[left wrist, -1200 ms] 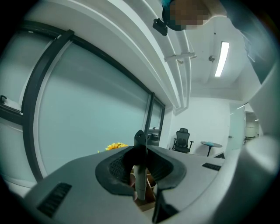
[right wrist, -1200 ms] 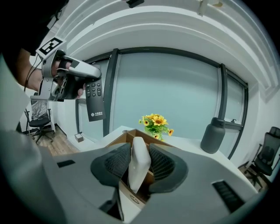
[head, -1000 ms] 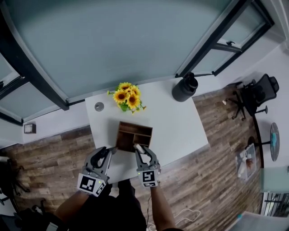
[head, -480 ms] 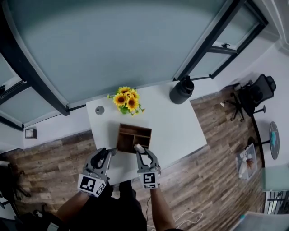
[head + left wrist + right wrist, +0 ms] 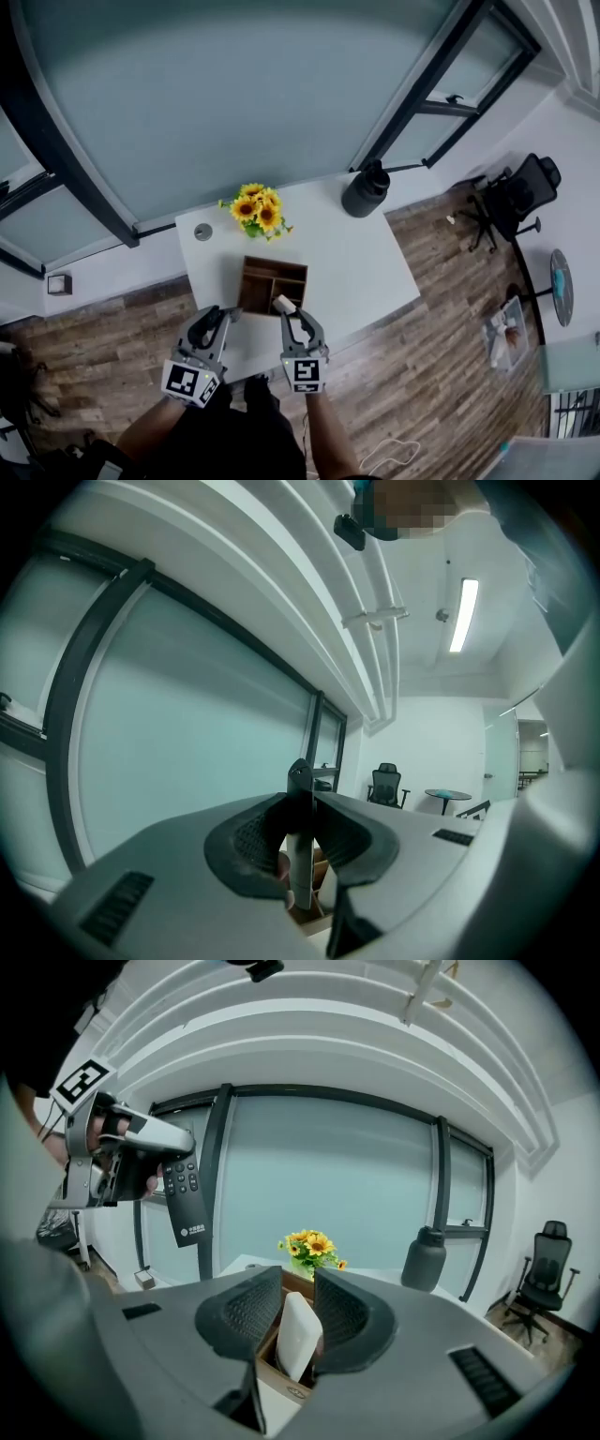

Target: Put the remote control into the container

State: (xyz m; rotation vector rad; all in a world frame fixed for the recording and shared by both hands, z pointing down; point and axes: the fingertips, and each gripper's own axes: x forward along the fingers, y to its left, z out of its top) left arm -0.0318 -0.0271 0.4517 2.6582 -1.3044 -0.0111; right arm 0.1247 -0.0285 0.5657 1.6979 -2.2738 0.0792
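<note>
White table (image 5: pixel 366 262) carries the wooden container (image 5: pixel 274 262), and neither remote is in it yet. My right gripper (image 5: pixel 296 321) clamps a white remote (image 5: pixel 284 304) at its near edge. My left gripper (image 5: pixel 214 323) pinches a black remote (image 5: pixel 185 1199) beside it. Both drops are left, and I can't see inside the compartments

Sunflowers (image 5: pixel 255 208) stand just behind the container (image 5: pixel 273 262); open tabletop (image 5: pixel 352 258) to its right.

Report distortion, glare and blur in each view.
Head view: fisheye bends the window frames; the light is dim and bluish. Left gripper view: the ceiling light glares; the corners are dark. Right gripper view: dark rim, bowed lines; the black remote and the sunflowers are sharp.
</note>
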